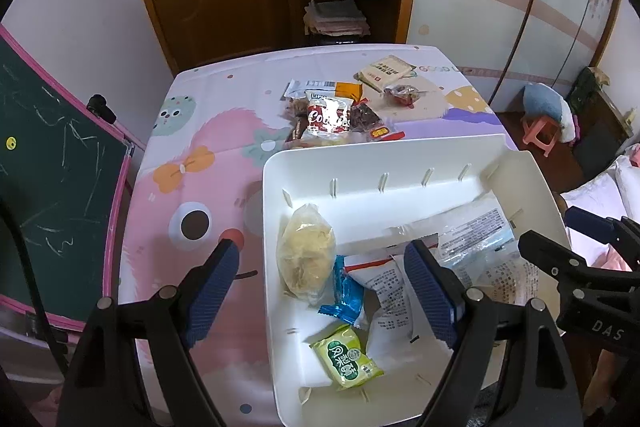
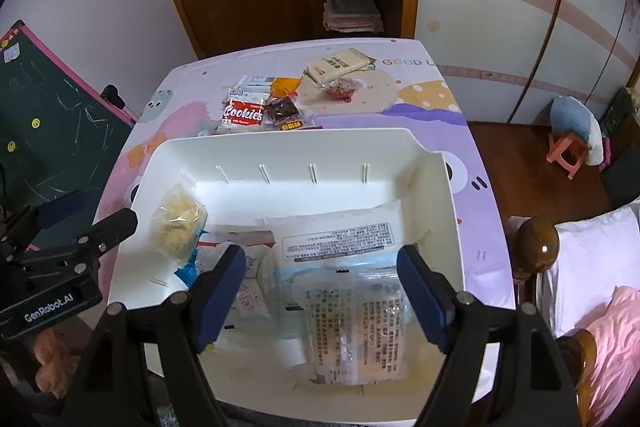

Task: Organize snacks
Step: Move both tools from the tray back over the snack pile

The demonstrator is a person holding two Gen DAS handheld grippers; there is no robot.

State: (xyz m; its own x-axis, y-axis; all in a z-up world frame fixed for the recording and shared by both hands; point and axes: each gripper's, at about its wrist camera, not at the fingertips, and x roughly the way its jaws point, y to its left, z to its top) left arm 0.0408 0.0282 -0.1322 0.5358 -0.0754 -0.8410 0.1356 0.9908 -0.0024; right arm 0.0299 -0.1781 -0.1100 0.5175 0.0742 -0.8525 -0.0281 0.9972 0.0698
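My left gripper (image 1: 326,291) hangs with its blue pads apart and nothing between them, one pad over the cartoon-print surface (image 1: 192,187), the other over the left part of the white bin (image 1: 276,163). Inside the bin, from left to right, lie a clear bag of pale crumbly snack (image 1: 306,251), a blue wrapper (image 1: 344,293), a green packet (image 1: 347,357) nearer me, then white printed packets (image 2: 340,239). My right gripper (image 2: 322,291) hovers over those white packets at the bin's right side, pads also apart and empty. Beyond the bin's far wall, a loose pile waits on the surface: a red cookies pack (image 2: 243,111), a dark snack pack (image 2: 283,108), a beige pack (image 2: 340,63) and a small red sweet bag (image 2: 340,87). I judge that I am between placements: some snacks are binned, more remain. The next move calls for reaching over the far wall to pick one from the pile
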